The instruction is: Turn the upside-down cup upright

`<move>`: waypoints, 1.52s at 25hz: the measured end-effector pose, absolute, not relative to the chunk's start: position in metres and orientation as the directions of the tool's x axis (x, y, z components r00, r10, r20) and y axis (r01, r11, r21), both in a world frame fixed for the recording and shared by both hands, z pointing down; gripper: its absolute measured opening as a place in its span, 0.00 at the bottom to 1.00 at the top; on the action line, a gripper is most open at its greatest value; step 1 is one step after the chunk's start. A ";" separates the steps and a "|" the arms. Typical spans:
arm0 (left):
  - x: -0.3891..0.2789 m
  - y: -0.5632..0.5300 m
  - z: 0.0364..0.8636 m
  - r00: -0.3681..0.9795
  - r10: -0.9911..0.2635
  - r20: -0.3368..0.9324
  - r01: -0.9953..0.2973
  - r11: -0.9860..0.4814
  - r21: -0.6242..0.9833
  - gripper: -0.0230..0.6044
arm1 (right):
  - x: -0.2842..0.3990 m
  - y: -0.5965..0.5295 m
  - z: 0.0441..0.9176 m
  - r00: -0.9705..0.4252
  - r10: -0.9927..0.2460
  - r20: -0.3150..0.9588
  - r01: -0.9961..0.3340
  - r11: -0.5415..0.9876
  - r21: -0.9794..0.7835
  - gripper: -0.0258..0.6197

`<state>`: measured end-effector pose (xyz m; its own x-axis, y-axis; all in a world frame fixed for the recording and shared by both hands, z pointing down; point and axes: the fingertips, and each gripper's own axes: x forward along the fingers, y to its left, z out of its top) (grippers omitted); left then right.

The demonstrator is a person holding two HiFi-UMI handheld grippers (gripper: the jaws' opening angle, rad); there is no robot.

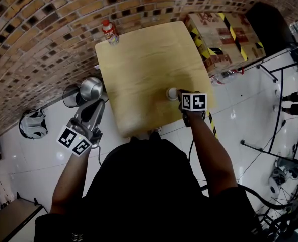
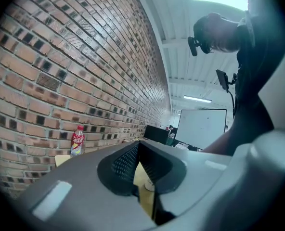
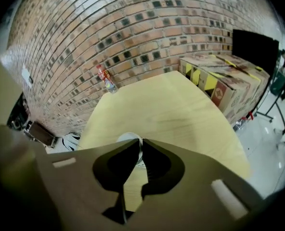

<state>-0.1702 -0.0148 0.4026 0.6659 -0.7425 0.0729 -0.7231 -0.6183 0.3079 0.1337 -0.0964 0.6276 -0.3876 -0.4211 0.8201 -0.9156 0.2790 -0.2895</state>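
Observation:
A small white cup (image 1: pixel 171 93) stands near the front right edge of the wooden table (image 1: pixel 144 59). My right gripper (image 1: pixel 182 97) points down at it from the near side. In the right gripper view its jaws meet at the cup (image 3: pixel 127 138), pinched on the cup's thin edge, and a white sliver shows between the pads. Which way up the cup stands I cannot tell. My left gripper (image 1: pixel 95 106) hangs off the table's left side over the floor, held level, shut on nothing. Through the slit below the left gripper (image 2: pixel 138 145) tips I see the cup (image 2: pixel 149 186).
A red-labelled bottle (image 1: pixel 110 32) stands at the table's far left corner, by the brick wall. Cardboard boxes with black-and-yellow tape (image 1: pixel 224 34) sit past the table's right side. A metal pot (image 1: pixel 91 87) and a round white object (image 1: pixel 33 123) lie on the floor at left.

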 end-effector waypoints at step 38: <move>-0.192 -0.007 0.404 0.639 -0.764 0.084 -0.748 -0.593 0.297 0.04 | 0.075 -0.091 0.610 -0.307 -0.620 0.722 -0.878 0.477 0.036 0.18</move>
